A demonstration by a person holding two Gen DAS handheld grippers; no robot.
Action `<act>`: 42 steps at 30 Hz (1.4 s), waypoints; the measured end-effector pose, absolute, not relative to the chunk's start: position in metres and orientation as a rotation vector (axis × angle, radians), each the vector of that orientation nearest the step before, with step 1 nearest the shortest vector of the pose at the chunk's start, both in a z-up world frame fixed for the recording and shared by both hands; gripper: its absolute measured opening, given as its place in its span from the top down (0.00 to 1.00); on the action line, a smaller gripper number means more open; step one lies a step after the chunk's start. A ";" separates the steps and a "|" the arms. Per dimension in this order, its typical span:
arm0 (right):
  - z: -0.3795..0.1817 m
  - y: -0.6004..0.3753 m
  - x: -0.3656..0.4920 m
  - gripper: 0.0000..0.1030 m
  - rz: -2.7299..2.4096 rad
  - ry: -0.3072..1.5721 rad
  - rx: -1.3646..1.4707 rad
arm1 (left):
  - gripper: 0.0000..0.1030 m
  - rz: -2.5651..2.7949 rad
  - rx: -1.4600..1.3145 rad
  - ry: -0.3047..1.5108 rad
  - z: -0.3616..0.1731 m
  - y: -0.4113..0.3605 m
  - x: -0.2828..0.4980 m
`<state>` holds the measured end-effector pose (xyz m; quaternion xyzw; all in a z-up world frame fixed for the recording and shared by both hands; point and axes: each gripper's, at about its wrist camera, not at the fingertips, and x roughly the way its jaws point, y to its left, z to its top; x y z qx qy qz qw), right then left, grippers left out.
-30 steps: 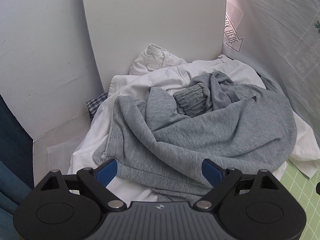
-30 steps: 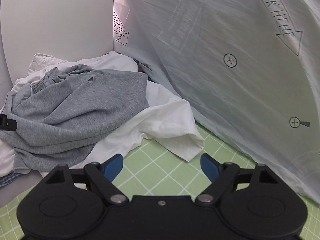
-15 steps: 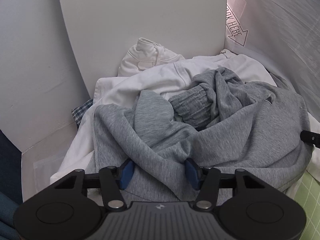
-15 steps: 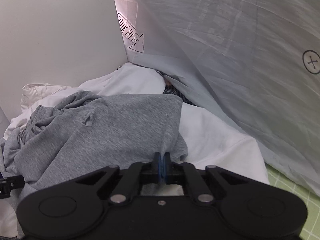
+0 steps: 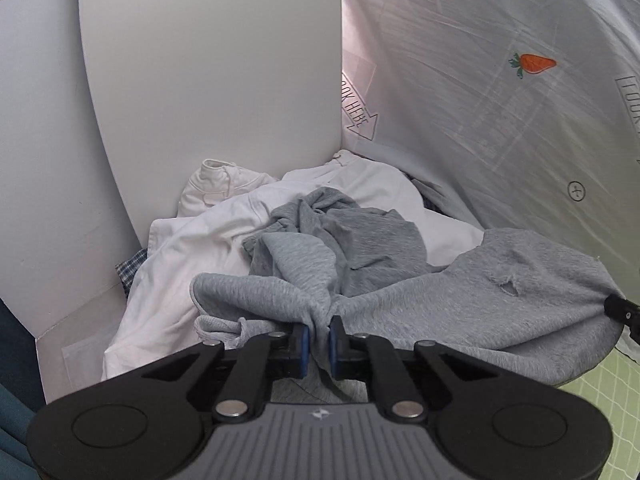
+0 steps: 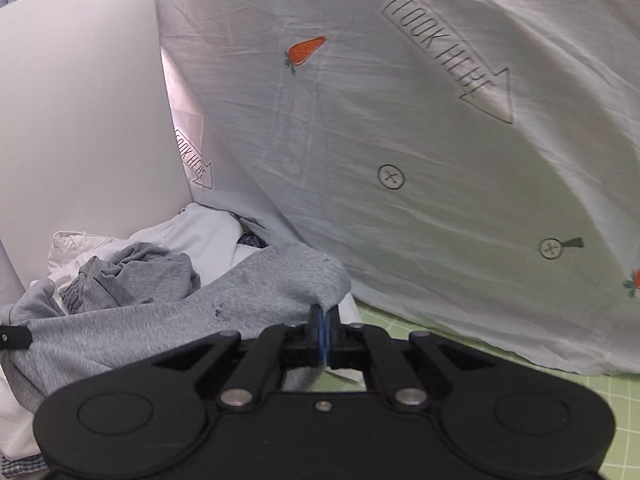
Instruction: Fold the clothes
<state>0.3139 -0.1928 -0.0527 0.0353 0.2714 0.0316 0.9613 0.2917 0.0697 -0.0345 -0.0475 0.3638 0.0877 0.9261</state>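
Note:
A grey knit garment [image 5: 500, 300] with a small tear lies on top of a pile of clothes in the corner, and it also shows in the right wrist view [image 6: 168, 320]. My left gripper [image 5: 319, 340] is shut on a bunched fold of it. My right gripper [image 6: 321, 332] is shut on its other edge, which hangs lifted between the two grippers. White garments [image 5: 208, 236] and a checked cloth [image 5: 132, 268] lie underneath.
A white board [image 5: 208, 80] stands behind the pile. A white sheet [image 6: 440, 160] printed with carrots and "LOOK HERE" arrows hangs on the right. A green grid mat [image 6: 580, 380] covers the table in front.
Both grippers moved in from the open, closed on the grey garment and lifted it up off the pile, the left one closing last.

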 end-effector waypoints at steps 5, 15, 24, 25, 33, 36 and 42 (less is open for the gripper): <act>-0.055 -0.271 0.216 0.99 -0.117 0.581 0.109 | 0.90 -0.015 -0.105 0.806 -0.042 0.001 0.226; -0.097 -0.363 0.030 0.99 -0.254 0.725 0.077 | 0.90 -0.279 -0.021 0.947 -0.063 -0.155 0.086; -0.114 -0.494 -0.082 0.99 -0.451 0.726 0.136 | 0.85 -0.417 0.020 0.970 -0.070 -0.255 -0.009; -0.116 -0.508 -0.093 0.99 -0.489 0.726 0.149 | 0.85 -0.438 0.024 0.975 -0.073 -0.263 -0.018; -0.134 -0.573 -0.157 0.98 -0.663 0.764 0.253 | 0.80 -0.476 0.106 0.930 -0.072 -0.296 -0.060; -0.137 -0.559 -0.160 0.91 -0.669 0.781 0.230 | 0.72 -0.423 0.082 0.934 -0.073 -0.285 -0.055; -0.129 -0.502 -0.150 0.46 -0.599 0.764 0.184 | 0.64 -0.287 0.051 0.940 -0.069 -0.233 -0.028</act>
